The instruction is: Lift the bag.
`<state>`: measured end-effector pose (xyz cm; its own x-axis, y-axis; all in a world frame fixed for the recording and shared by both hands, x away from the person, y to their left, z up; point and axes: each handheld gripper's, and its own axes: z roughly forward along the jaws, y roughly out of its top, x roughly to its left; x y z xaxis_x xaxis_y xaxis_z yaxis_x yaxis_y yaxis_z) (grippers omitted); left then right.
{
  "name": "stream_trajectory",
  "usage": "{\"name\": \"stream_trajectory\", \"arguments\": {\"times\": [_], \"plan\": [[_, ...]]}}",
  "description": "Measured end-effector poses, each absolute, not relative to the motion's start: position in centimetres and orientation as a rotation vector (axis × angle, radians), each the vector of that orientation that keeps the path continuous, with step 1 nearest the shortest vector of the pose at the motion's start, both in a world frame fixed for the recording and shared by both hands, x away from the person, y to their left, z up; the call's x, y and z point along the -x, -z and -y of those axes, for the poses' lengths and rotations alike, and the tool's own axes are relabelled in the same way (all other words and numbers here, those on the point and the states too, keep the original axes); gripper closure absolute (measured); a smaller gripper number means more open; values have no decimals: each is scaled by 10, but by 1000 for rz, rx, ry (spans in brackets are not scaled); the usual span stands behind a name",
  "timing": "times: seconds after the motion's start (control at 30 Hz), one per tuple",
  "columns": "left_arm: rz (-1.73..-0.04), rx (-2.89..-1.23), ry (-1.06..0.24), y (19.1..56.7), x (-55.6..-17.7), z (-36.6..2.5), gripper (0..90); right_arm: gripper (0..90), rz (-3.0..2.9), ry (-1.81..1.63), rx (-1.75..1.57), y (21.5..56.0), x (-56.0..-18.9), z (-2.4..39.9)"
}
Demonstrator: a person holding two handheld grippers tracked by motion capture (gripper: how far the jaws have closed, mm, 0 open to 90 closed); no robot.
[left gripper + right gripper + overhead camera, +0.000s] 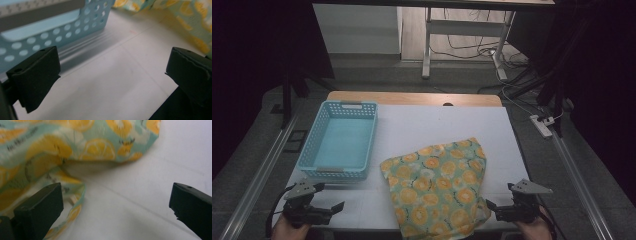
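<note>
A green cloth (439,187) printed with yellow lemon slices lies crumpled on the white table top (437,125), reaching the near edge. A light blue perforated basket (339,140) stands empty at the left. My left gripper (339,205) rests open at the near left corner, just in front of the basket (50,27), with bare table between its jaws. My right gripper (488,204) is open at the near right, its jaws beside the cloth's right edge (62,147); a fold of cloth lies by its left jaw.
The table's wooden far edge (412,97) shows beyond the white top. Metal rails (262,170) run along both sides. Behind stand a desk frame (462,40), floor cables and a power strip (542,125).
</note>
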<state>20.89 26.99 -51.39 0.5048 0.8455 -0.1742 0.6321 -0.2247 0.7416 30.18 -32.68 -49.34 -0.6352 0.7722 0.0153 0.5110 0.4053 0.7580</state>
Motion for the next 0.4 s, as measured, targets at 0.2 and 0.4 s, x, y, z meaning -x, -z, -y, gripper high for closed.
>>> {"name": "stream_trajectory", "arguments": {"times": [0.2,0.4], "plan": [[-1280,-2001,-329,522,-211,-271,0,0,-2360,-1012,-1141,502,-297,332],[-1294,-2015,-324,523,-213,-269,0,0,-2353,-1002,-1156,502,-297,332]]}}
